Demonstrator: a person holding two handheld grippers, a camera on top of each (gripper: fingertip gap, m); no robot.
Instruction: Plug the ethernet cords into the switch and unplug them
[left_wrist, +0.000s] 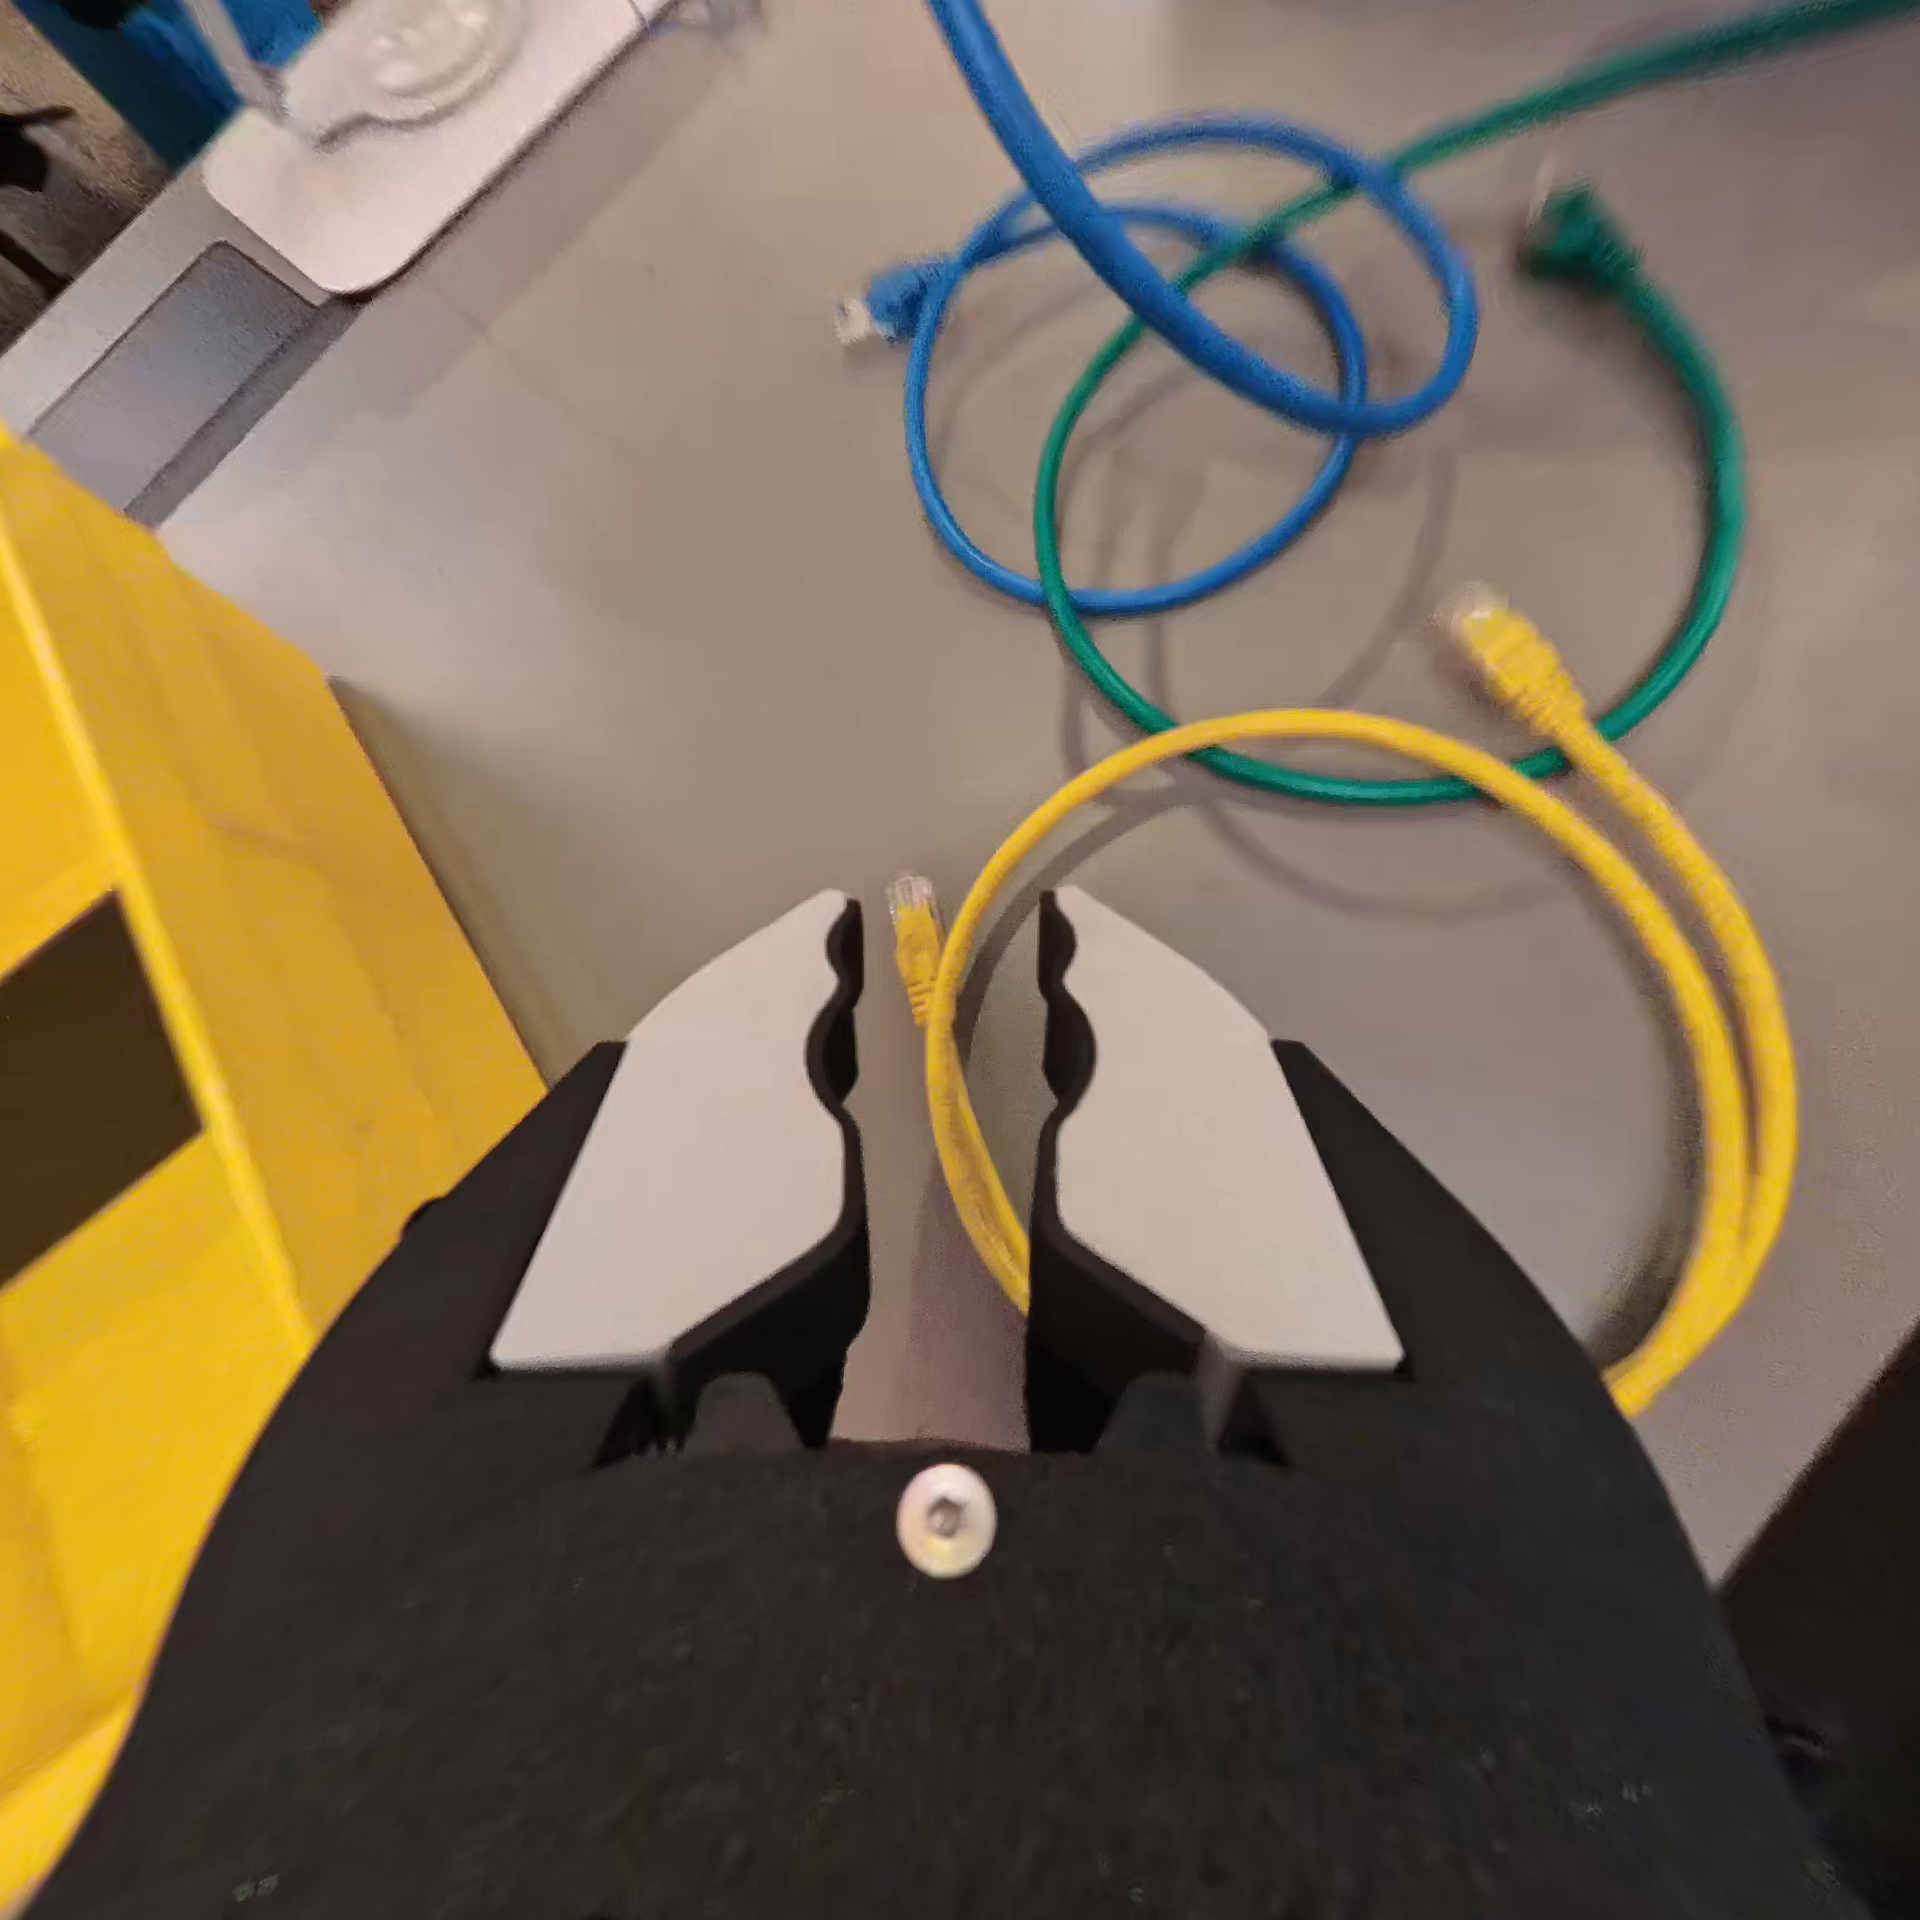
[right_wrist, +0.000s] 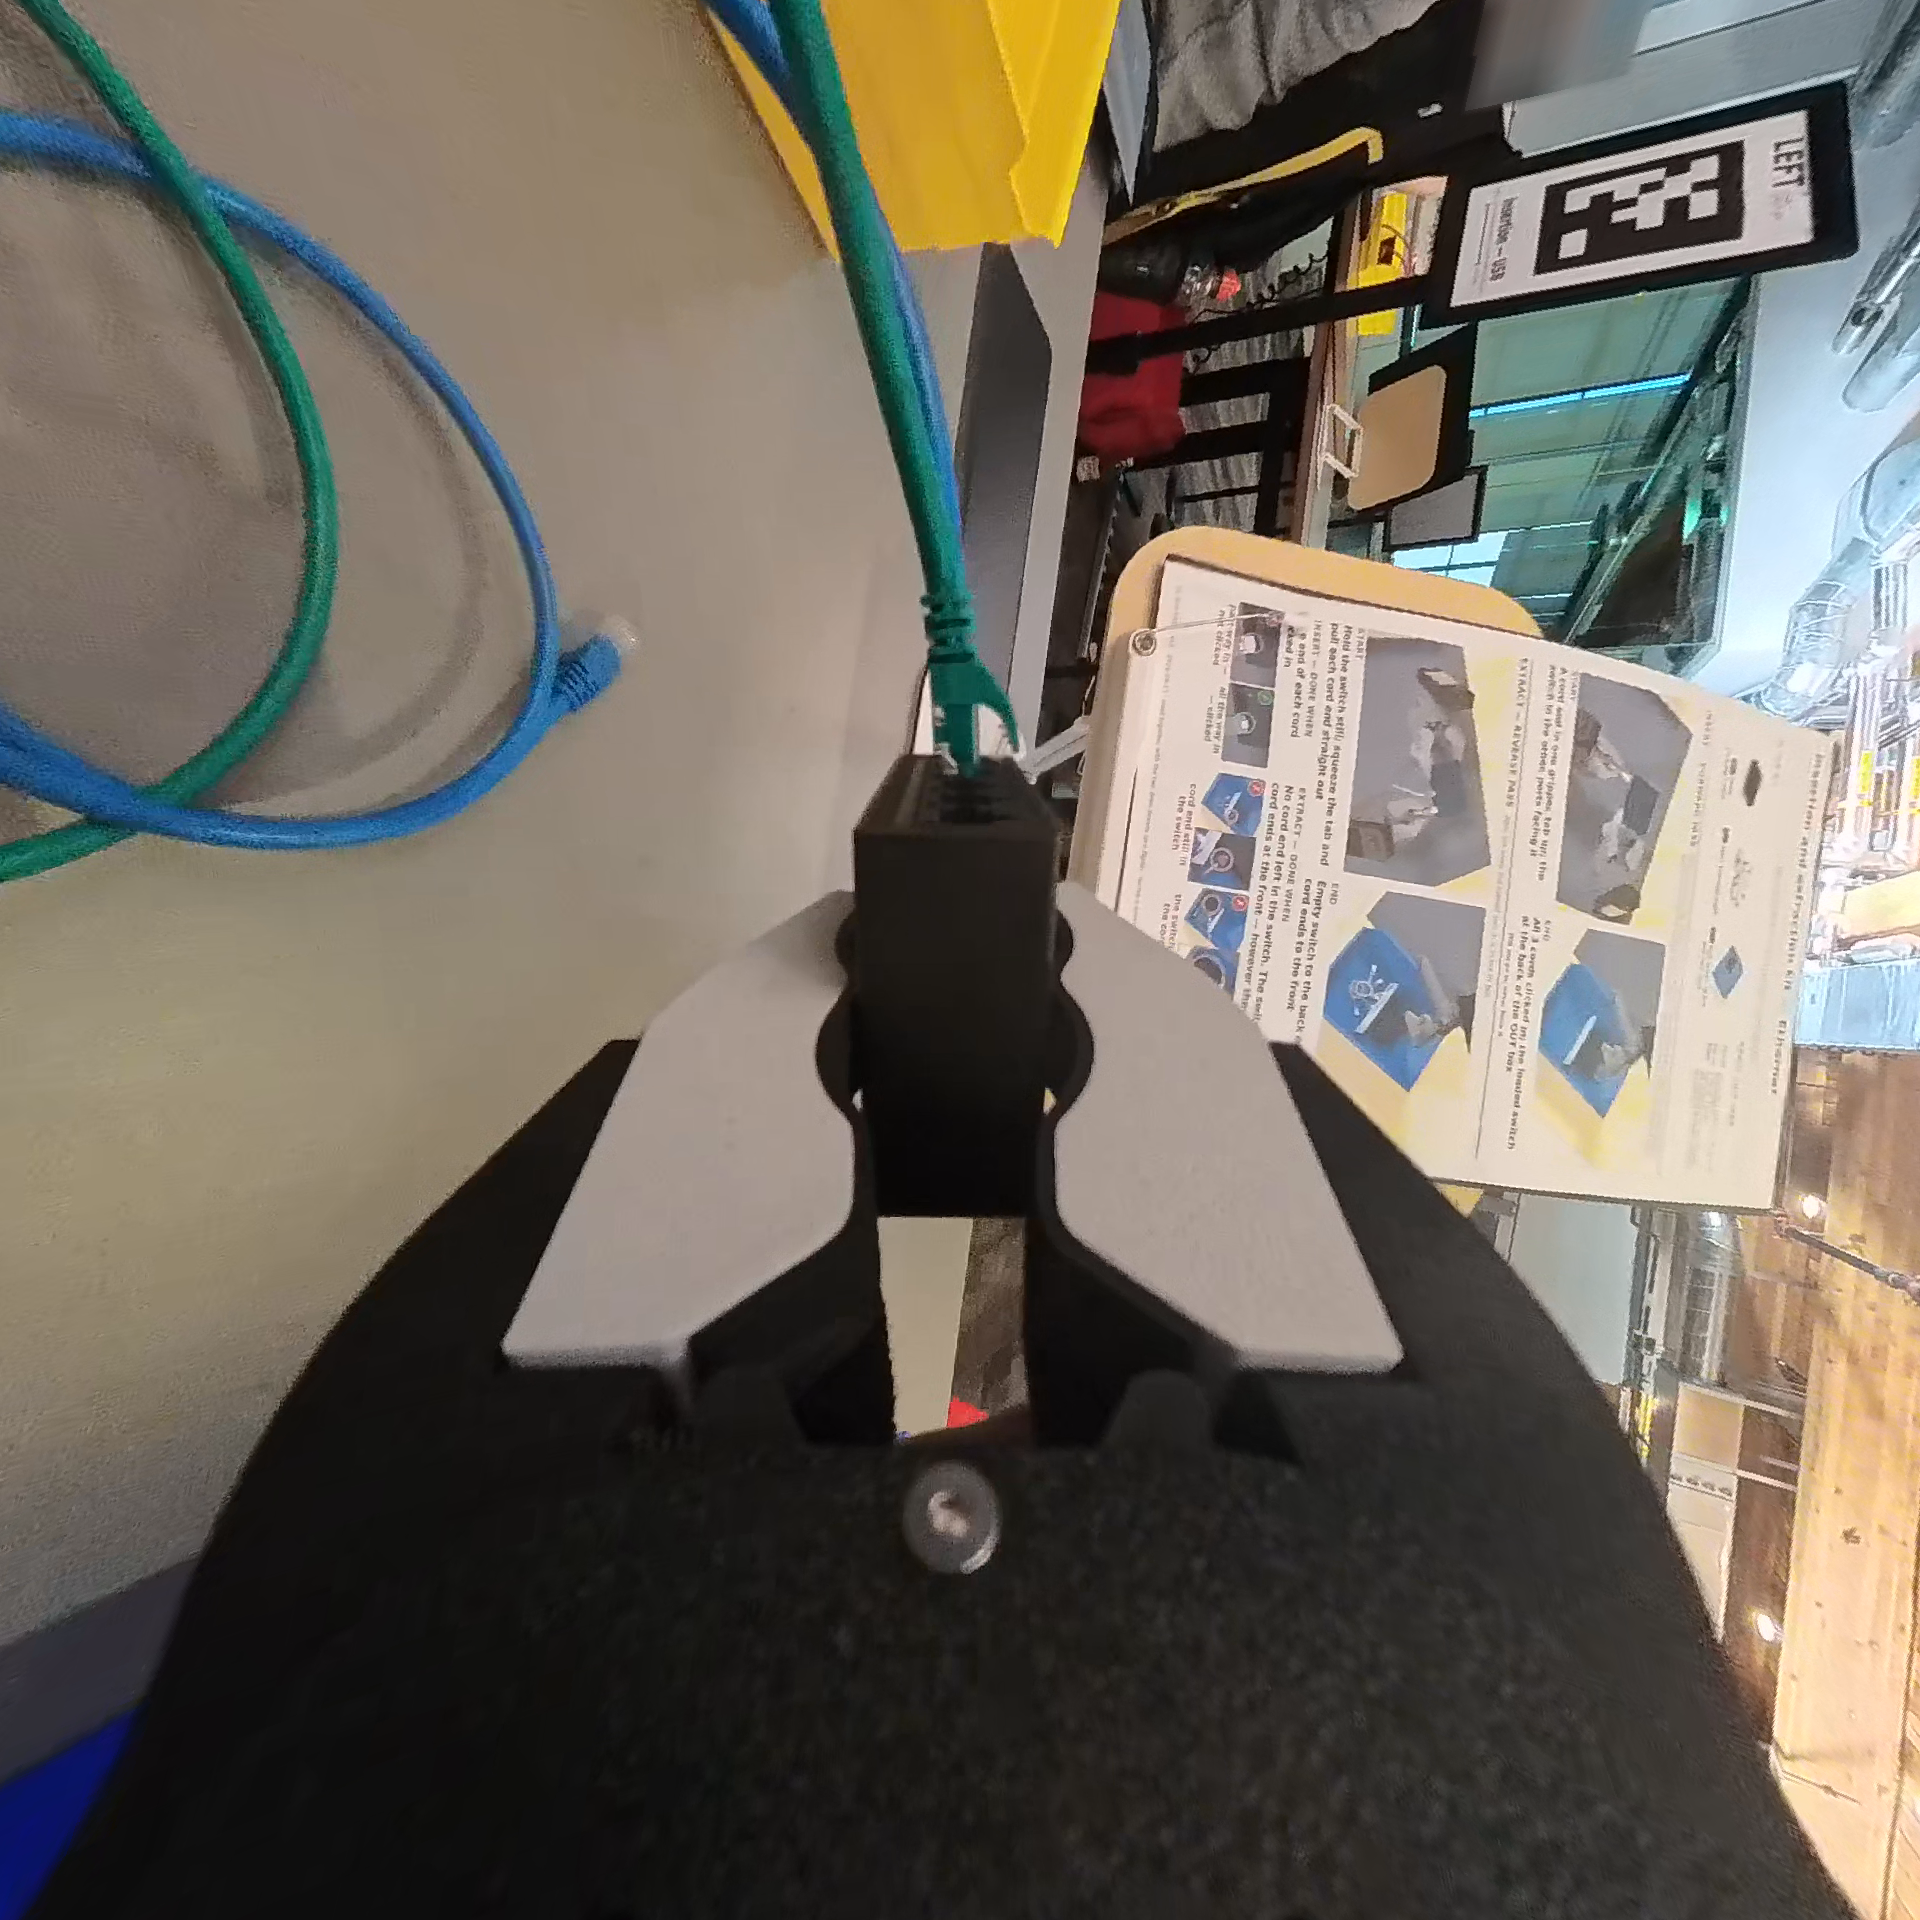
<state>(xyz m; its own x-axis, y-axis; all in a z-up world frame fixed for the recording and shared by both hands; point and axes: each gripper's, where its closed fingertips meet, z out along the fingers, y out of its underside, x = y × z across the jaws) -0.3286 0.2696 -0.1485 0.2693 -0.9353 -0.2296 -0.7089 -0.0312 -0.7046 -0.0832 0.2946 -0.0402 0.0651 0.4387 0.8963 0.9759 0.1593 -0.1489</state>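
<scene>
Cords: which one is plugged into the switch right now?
The green cord: its plug sits in a port of the black switch held by the right gripper. The yellow cord lies loose on the table with both plugs free.

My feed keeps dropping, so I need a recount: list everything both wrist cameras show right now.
yellow cord: one, yellow, looped on the table, one plug lying between the left claw's fingers
green cord: one, green, one end plugged into the switch
blue cord: one, blue, coiled on the table, one plug loose
switch: one, black, held in the right claw
bin: one, yellow, at the table's left
instruction sheet: one, white, beyond the table edge
table: one, grey
left claw: open, over the yellow plug
right claw: shut on the switch
</scene>
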